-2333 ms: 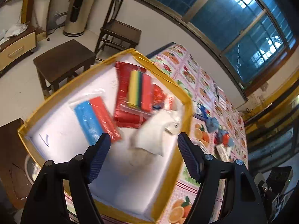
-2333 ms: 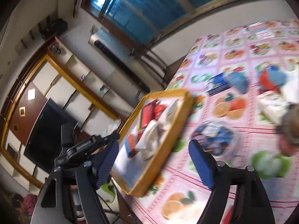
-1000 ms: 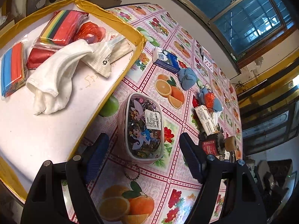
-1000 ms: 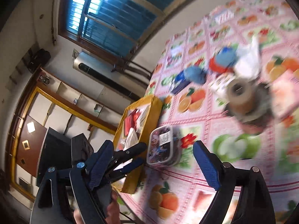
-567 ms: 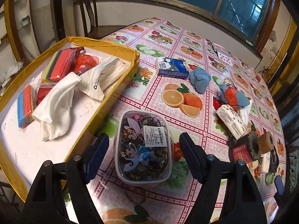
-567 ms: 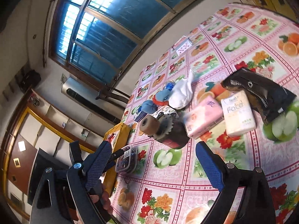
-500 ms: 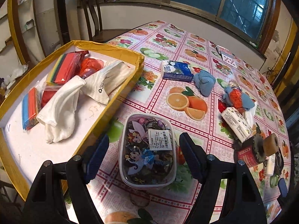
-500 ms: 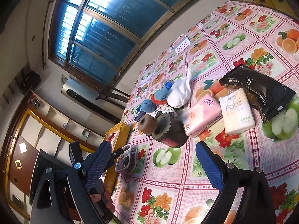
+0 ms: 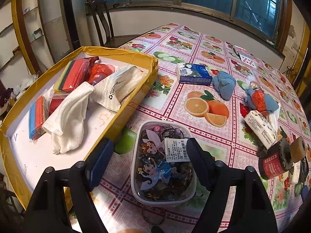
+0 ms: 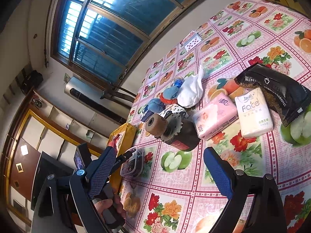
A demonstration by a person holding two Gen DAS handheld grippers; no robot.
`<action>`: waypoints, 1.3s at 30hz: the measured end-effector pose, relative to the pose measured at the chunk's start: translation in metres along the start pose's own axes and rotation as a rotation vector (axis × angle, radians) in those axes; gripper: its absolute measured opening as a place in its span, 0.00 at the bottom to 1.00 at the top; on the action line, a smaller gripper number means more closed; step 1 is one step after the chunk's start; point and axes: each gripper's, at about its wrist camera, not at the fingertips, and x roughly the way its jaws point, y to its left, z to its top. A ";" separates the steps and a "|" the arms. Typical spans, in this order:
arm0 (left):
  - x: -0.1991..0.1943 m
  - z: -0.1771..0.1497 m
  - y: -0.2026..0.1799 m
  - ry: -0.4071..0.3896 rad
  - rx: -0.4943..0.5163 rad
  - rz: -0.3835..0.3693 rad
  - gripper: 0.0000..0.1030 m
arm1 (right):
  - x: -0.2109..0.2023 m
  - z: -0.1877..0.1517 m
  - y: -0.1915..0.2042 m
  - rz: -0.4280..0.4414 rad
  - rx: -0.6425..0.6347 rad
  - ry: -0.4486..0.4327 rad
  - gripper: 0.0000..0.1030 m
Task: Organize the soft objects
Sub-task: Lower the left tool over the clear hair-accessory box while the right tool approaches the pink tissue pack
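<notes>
Soft things lie scattered while both grippers hang wide apart

Blue cloth bundle [image 9: 222,85] lies on the fruit-print tablecloth [image 9: 194,44], well beyond the left gripper [image 9: 148,158]; that gripper hovers low with jaws spread, empty, a clear plastic tub [image 9: 162,165] between its fingers; the right gripper [image 10: 155,174] also gapes empty above the cloth, pink tissue pack [image 10: 214,115] ahead; a hand [image 10: 108,206] grips the left tool's handle.
</notes>
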 end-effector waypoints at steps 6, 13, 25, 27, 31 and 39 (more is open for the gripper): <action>0.005 0.000 -0.003 0.016 0.002 -0.008 0.75 | -0.003 0.003 -0.007 -0.017 0.019 -0.011 0.91; 0.012 0.004 0.000 0.043 -0.019 -0.026 0.75 | -0.007 0.009 -0.004 -0.030 0.007 -0.022 0.92; 0.017 0.006 -0.008 0.126 0.021 -0.111 0.76 | -0.024 0.032 0.005 -0.083 -0.070 -0.038 0.92; 0.018 0.006 -0.009 0.150 0.021 -0.145 0.76 | -0.033 0.037 0.005 -0.105 -0.081 -0.052 0.92; 0.017 0.006 -0.007 0.198 0.027 -0.216 0.76 | -0.042 0.039 0.001 -0.110 -0.080 -0.072 0.92; 0.011 0.007 -0.011 0.221 0.105 -0.312 0.77 | -0.026 0.032 -0.006 -0.075 -0.035 -0.026 0.92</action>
